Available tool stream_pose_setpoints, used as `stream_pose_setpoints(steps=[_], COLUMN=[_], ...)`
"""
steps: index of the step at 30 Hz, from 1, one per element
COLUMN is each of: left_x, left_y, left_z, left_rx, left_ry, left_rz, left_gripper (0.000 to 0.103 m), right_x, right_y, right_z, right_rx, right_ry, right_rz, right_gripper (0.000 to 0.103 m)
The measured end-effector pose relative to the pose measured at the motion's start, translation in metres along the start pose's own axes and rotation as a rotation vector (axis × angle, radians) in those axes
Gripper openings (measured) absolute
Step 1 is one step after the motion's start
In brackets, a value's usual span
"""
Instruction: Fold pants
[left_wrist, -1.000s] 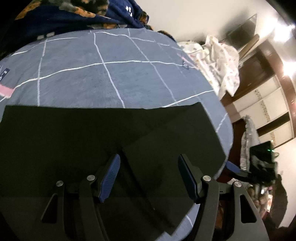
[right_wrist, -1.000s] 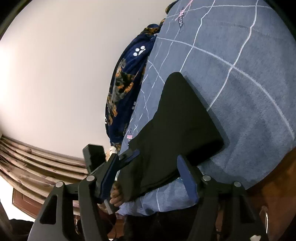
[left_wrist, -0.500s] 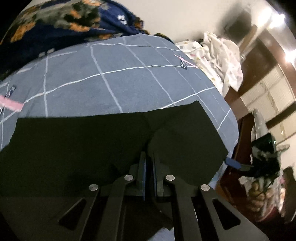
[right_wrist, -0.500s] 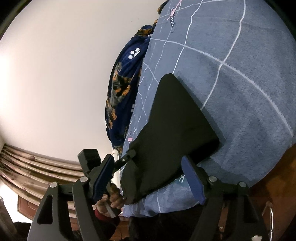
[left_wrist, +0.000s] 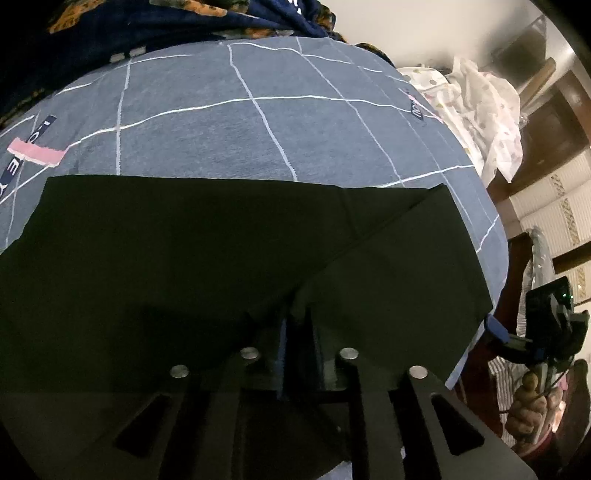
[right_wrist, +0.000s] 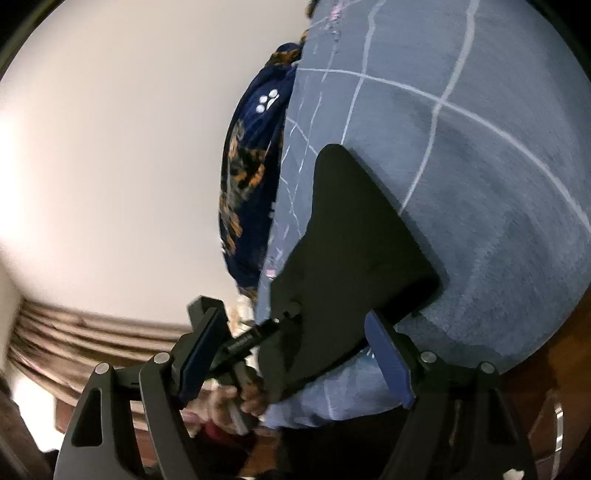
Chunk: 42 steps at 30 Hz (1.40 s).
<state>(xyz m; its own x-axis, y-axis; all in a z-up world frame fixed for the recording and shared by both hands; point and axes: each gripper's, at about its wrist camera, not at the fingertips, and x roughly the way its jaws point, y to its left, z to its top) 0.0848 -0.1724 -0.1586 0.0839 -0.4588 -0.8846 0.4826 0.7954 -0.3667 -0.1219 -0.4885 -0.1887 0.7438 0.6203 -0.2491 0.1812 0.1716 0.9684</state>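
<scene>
On bed, near edge: black pants (left_wrist: 207, 251) spread flat over grey-blue grid-lined bedspread (left_wrist: 258, 122); one layer already turned over on the right, diagonal edge showing.
Left hand-held gripper (left_wrist: 295, 332): fingers pressed together, fold of pants fabric pinched between them at the near edge; wide apart one second ago, brought together half a second ago.
Right hand-held gripper (right_wrist: 295, 354): jaws spread wide, nothing held; corner of pants (right_wrist: 354, 236) lying in the gap between the blue pads, not touched; unchanged in opening across the last second.
Change noted: left grip now established on the cloth; cloth lifted slightly around the pinch, raised ridge visible.
Meaning for task: judged ready for a lift-and-carry of the near edge over the far half; second grasp point not yet taken.
Next move, judged: right pads to close on the corner before any lift, otherwise uneven fold likely.
Risk: thin single-layer pinch may slip; dark fabric hides layer count at the pinch.
Surroundings: patterned navy blanket (left_wrist: 155, 22) at the far side of the bed; white floral cloth (left_wrist: 480, 110) off to the right.
</scene>
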Motion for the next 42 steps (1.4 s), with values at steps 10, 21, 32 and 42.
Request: stream_pose_setpoints(steps=[10,21,32,42], left_x=[-0.007,-0.003,-0.005,0.005], left_y=[0.001,0.007,0.017,0.015], left_z=[-0.007,-0.009,-0.010,-0.001], left_rx=[-0.022,-0.033,-0.099,-0.087], left_ry=[-0.006,-0.010,-0.059,-0.056], left_rz=[0.024,-0.075,-0.108,-0.145], left_gripper=[0.079,0.043,0.014,0.012], right_x=[-0.019,0.002,0.015,0.004], right_y=[-0.009,-0.015,-0.009,-0.030], right_z=[0.006,0.010,0.018,0.020], right_rx=[0.071,0.080,0.008,0.035], right_ry=[-0.060,-0.027,-0.082,-0.160], right_rz=[0.019,0.010,-0.099,-0.124], right_gripper=[0.080,0.082,0.020,0.015])
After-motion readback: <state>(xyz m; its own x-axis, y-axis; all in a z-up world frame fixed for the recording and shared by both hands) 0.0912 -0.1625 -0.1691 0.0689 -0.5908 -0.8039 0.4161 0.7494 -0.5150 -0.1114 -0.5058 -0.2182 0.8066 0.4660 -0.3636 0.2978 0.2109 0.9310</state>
